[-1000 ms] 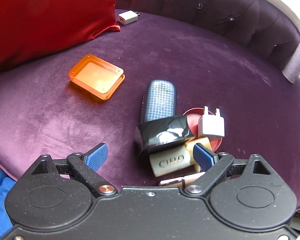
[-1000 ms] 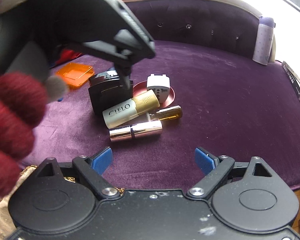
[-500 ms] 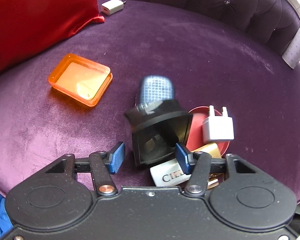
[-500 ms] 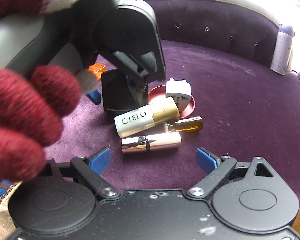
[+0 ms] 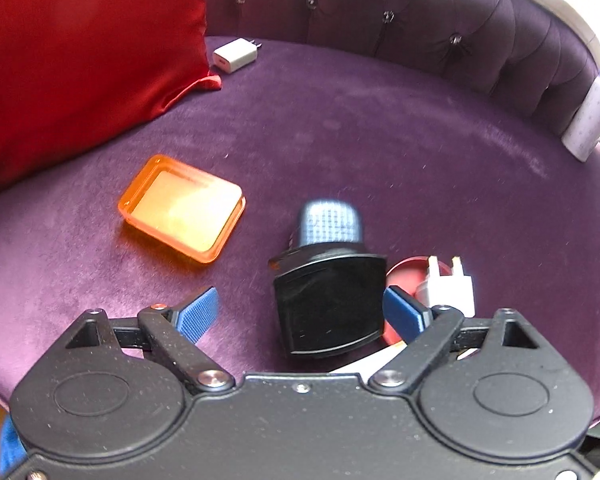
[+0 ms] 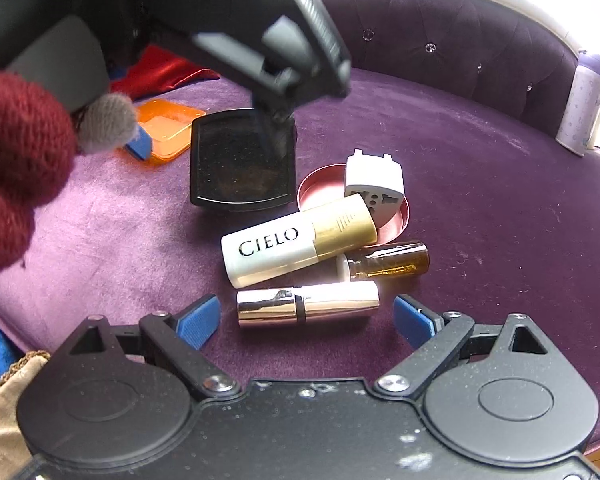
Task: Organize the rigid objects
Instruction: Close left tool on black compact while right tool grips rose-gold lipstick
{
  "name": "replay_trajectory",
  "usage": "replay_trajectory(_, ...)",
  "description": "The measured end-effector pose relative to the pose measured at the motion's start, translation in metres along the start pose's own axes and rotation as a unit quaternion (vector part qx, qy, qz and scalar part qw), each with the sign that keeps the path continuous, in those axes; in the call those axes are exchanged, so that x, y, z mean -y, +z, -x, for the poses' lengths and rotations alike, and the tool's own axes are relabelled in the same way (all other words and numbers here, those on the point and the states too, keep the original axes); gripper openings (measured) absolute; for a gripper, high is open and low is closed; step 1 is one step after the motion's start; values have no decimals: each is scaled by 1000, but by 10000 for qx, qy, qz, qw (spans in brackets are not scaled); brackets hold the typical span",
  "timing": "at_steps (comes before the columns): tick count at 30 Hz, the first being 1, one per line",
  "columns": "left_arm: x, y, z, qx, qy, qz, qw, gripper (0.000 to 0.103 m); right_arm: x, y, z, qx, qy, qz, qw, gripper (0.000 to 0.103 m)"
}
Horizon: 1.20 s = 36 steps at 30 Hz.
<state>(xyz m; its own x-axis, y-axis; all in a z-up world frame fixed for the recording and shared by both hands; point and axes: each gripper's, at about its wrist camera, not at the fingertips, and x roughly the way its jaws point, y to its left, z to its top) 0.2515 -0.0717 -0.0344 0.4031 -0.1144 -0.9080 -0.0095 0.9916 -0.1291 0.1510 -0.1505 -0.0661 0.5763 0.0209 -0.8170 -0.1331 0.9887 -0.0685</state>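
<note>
On the purple velvet seat a black square box stands tilted on its edge between the jaws of my left gripper. Those jaws are opening; the right pad is close to the box's side and the left pad is well clear. Behind the box lies a blue grid-patterned case. My right gripper is open, just short of a rose-gold lipstick tube. Beyond it lie a white and gold CIELO tube, an amber vial and a white plug adapter in a red dish.
An orange tray sits left of the pile. A white charger lies by the red cushion. A pale bottle stands against the tufted backrest at right. A red-gloved hand holds the left gripper.
The left jaws closed on the black box, tipped it up on its edge, then spread apart again. The right gripper has come closer to the lipstick tube.
</note>
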Motion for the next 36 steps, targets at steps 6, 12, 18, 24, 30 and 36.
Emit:
replay_trajectory(6,9,4,-9,-58,35,-9,10000,86,8,1,0,52,195,-182,9996,76)
replay_trajectory(12,20,-2,-18,-154,213,-312,9992,86,9,-1,3,111,210,-219,9995,72)
replay_trajectory(18,24,-7,-30,-258,403,-493,9976,86,5,-4,3,148,116,-106,9998,72)
replay_trajectory(24,20,-7,-37,-388,176,-373,9984,61,7,-4,2,124,116,-175,9997,72)
replay_trajectory(30,18,-13,-27,-239,230,-373,9988,61,13,-1,6,122,85,-302,9994,72)
replay_trajectory(36,9,-17,2,-62,133,-349,9993,61,14,-2,23,186,22,-433,9989,72)
